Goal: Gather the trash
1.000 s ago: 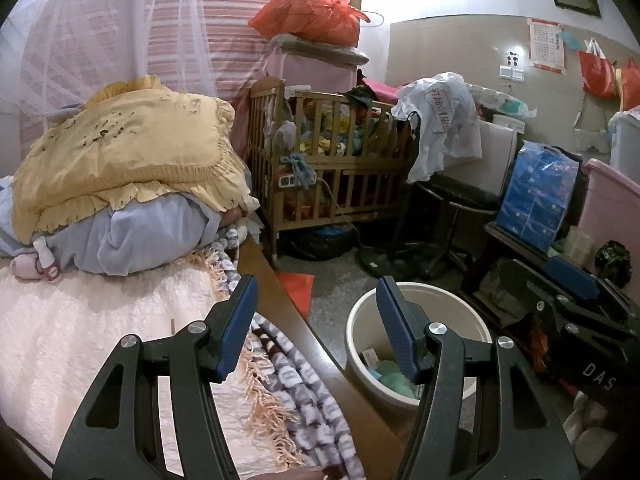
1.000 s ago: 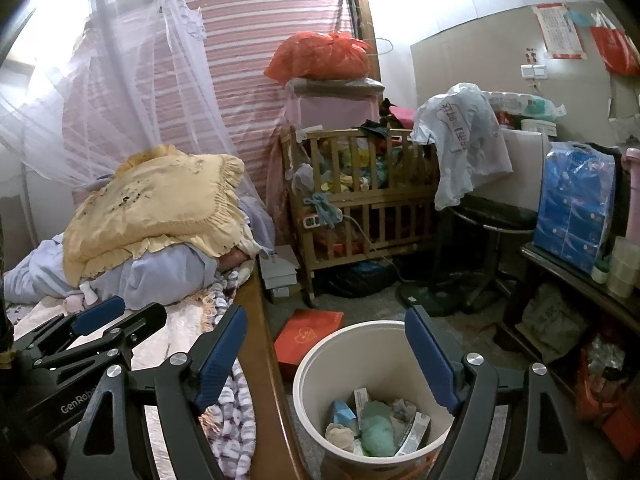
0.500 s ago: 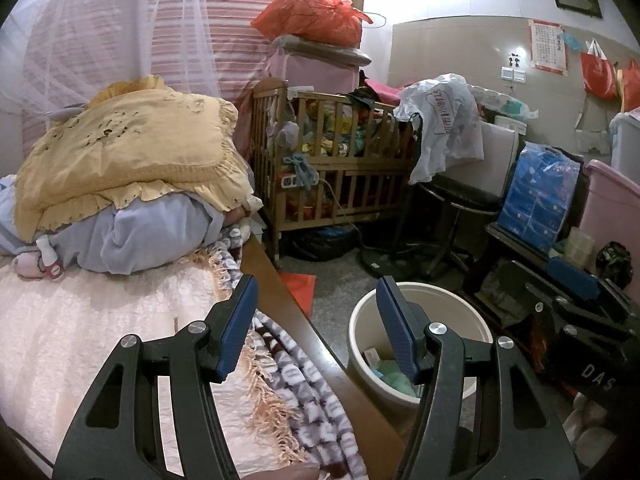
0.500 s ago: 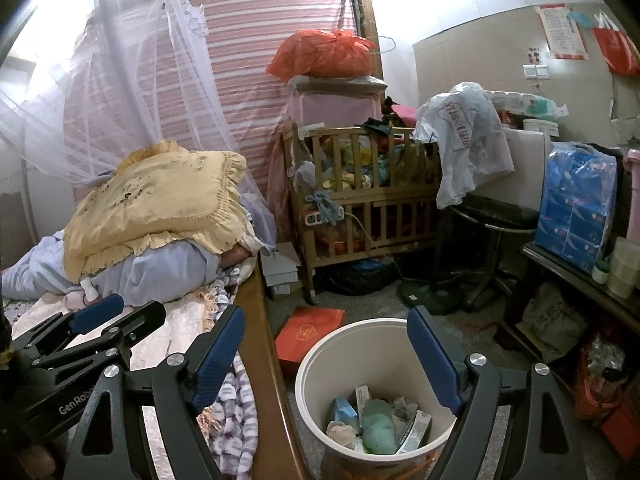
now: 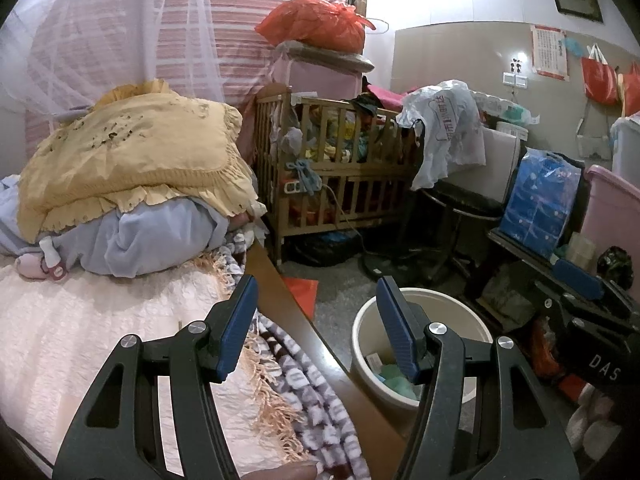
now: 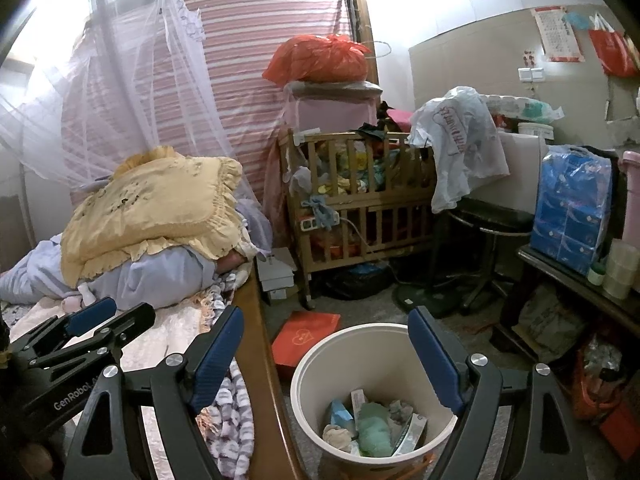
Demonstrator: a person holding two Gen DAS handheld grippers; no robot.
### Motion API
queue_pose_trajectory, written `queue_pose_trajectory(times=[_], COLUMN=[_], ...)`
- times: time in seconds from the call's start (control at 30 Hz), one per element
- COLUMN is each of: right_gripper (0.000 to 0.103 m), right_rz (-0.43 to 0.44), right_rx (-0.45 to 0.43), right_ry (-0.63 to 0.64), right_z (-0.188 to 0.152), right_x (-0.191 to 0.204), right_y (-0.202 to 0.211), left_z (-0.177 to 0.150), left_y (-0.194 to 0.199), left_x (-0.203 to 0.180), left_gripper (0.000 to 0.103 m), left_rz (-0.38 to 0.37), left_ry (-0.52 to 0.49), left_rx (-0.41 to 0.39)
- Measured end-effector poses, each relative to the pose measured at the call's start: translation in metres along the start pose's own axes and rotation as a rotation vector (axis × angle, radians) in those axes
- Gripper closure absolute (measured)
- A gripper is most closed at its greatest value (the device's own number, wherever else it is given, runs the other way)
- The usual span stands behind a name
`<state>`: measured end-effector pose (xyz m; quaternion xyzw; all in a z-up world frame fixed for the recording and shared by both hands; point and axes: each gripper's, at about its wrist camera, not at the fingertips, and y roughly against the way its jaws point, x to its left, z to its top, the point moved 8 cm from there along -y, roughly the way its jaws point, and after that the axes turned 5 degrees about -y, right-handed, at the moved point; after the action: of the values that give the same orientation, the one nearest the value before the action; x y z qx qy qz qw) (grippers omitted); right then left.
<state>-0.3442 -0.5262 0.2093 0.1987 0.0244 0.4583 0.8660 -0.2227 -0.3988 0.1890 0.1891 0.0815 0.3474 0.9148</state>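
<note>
Right hand-held gripper released and empty over the bin of trash, left hand-held gripper released, empty, over the near bed edge

The waste bin is smooth cream plastic with a dull shine. The crib is bare wood, and the bed rail is polished brown wood. The pillow has yellow cloth with a frilled edge. The mosquito net is thin, see-through mesh. The bag on top is glossy, crinkled orange plastic. The gripper pads are matt blue with fine ribs.
</note>
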Motion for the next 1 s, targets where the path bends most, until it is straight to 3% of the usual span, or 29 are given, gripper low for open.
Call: queue_pose_trajectory(times=[1.0], right_gripper=[0.020], right_rz=[-0.017], right_rx=[0.017], right_ry=[-0.015], right_z=[-0.001], right_x=[-0.018], right_y=[-0.001], left_z=[-0.003], left_y=[-0.002], left_x=[-0.013], left_gripper=[0.043], left_rz=[-0.011], left_ry=[-0.016], left_rx=[0.019])
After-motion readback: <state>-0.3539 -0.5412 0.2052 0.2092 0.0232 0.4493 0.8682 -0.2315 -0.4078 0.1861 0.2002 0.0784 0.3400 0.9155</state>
